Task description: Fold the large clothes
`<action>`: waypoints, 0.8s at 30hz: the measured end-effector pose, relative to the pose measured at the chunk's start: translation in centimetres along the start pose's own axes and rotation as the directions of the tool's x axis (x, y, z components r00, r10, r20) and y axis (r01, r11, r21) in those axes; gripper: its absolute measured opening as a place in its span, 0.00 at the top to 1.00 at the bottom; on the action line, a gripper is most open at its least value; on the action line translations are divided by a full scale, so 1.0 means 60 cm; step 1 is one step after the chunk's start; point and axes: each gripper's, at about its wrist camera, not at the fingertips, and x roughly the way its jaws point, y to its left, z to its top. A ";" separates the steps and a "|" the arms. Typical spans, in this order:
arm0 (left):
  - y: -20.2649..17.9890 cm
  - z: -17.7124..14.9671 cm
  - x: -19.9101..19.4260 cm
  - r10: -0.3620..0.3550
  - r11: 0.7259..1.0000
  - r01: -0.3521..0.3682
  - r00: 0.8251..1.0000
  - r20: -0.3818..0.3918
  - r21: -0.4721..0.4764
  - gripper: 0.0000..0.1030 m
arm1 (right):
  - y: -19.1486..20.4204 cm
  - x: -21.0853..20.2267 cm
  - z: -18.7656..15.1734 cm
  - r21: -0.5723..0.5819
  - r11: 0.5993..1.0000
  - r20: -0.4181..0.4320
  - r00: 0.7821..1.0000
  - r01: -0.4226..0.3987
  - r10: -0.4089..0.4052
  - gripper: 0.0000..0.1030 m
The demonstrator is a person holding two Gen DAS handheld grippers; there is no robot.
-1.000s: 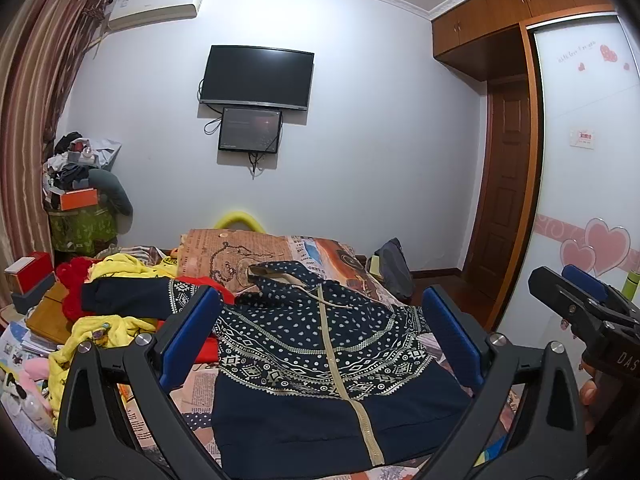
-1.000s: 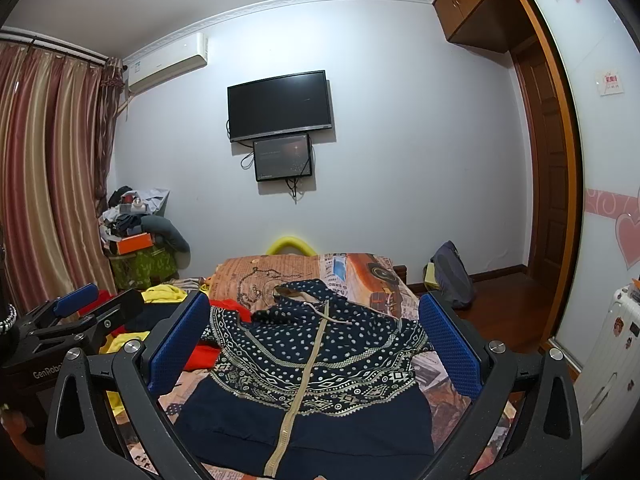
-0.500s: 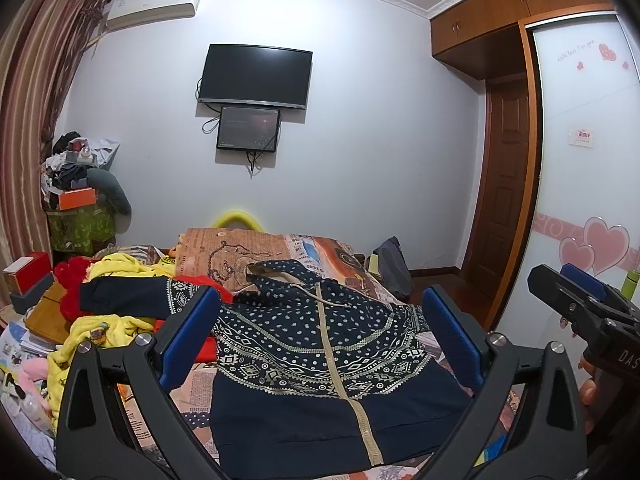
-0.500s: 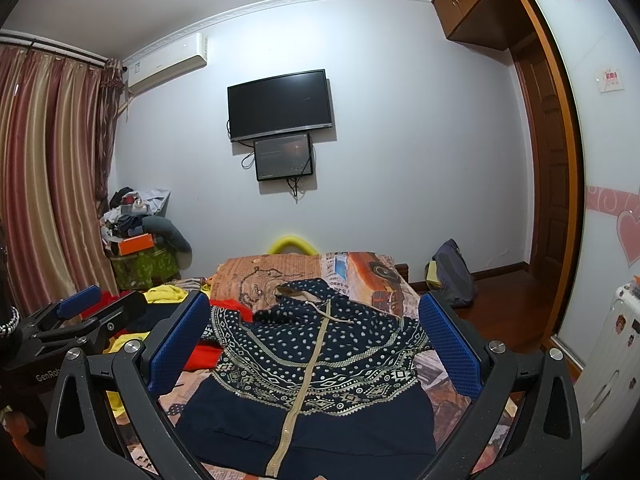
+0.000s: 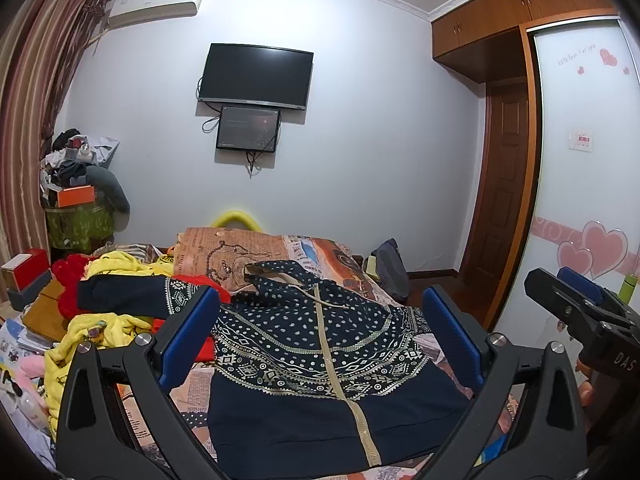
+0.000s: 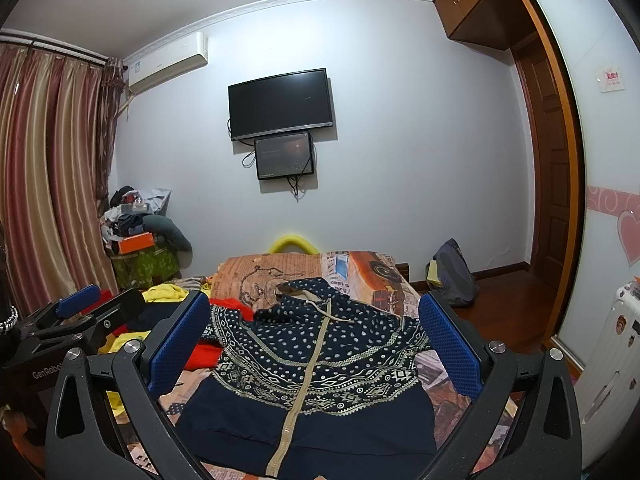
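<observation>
A navy hooded zip sweater (image 5: 320, 364) with white dots and a beige zipper lies spread front-up on the bed; it also shows in the right wrist view (image 6: 316, 364). One sleeve (image 5: 132, 294) stretches left over a clothes pile. My left gripper (image 5: 320, 332) is open and empty, held above the sweater's lower half. My right gripper (image 6: 316, 336) is open and empty, also above the sweater. Each gripper appears at the edge of the other's view: the right gripper (image 5: 580, 308), the left gripper (image 6: 80, 320).
Yellow and red clothes (image 5: 100, 320) are piled on the bed's left side. The bed cover (image 5: 240, 248) has a newspaper print. A backpack (image 6: 452, 276) stands on the floor right of the bed. A cluttered stand (image 5: 76, 208) is at the left wall.
</observation>
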 end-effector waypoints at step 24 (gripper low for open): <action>-0.003 -0.003 0.006 0.003 1.000 -0.003 1.000 -0.001 0.011 0.01 | -0.005 0.014 -0.004 0.001 1.000 -0.022 1.000 0.012 -0.012 0.00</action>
